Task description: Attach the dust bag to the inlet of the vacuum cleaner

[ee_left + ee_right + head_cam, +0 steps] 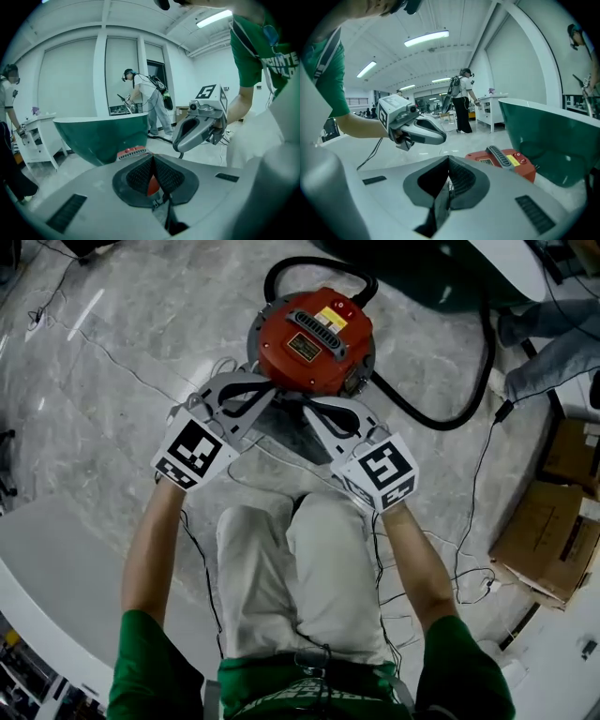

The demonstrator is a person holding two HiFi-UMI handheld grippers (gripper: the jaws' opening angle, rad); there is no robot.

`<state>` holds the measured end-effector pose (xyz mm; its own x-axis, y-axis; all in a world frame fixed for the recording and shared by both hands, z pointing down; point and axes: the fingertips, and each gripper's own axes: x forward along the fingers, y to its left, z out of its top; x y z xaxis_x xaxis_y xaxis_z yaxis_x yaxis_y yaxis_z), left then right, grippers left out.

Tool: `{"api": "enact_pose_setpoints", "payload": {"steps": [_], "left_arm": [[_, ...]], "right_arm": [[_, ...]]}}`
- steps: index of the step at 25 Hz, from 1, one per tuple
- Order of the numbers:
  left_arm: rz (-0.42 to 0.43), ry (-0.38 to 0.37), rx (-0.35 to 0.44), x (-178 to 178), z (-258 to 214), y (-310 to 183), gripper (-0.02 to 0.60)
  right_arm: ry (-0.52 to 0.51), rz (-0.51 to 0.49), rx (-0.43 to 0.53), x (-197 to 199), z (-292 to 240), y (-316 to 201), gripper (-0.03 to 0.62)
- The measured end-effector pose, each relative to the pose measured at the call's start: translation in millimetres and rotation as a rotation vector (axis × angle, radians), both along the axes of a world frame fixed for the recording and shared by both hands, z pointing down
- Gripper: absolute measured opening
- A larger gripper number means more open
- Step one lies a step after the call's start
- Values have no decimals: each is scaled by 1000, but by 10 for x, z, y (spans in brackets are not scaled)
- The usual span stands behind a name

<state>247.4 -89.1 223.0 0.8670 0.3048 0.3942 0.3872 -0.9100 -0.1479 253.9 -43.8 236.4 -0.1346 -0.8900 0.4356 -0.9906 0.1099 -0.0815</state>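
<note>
A red round vacuum cleaner [314,338] stands on the marble floor, also seen as the vacuum cleaner [506,161] in the right gripper view. Just in front of it a dark grey dust bag [281,432] hangs between my two grippers. My left gripper [267,395] is shut, with a thin grey edge of the dust bag [161,211] pinched below its pads. My right gripper [314,411] is shut too, and a grey fold of the dust bag [440,206] is caught between its jaws. Both tips sit close together by the vacuum's near rim. The inlet is hidden.
A black hose [450,409] loops from the vacuum to the right. A big green tub [103,136] stands behind it. Cardboard boxes [548,521] lie at the right, with thin cables across the floor. Another person's legs [553,343] are at the upper right. My own knees [300,559] are below the grippers.
</note>
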Motion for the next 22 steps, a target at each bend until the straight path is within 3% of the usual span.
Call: {"api": "enact_pose_setpoints", "payload": {"steps": [8,15,22], "left_arm": [[-86,-22,-66,-325,-1307,190,3],[-189,-53,-200,-878,-2435,533,3],[-274,-45,-267,-1489,-3412,868,3]], "right_arm": [[-20,102,-69,-177,-1162,296,8],[-66,196,-63,-500,-2448,596,8],[-119,225,-61,-1012,-3405,963,8]]}}
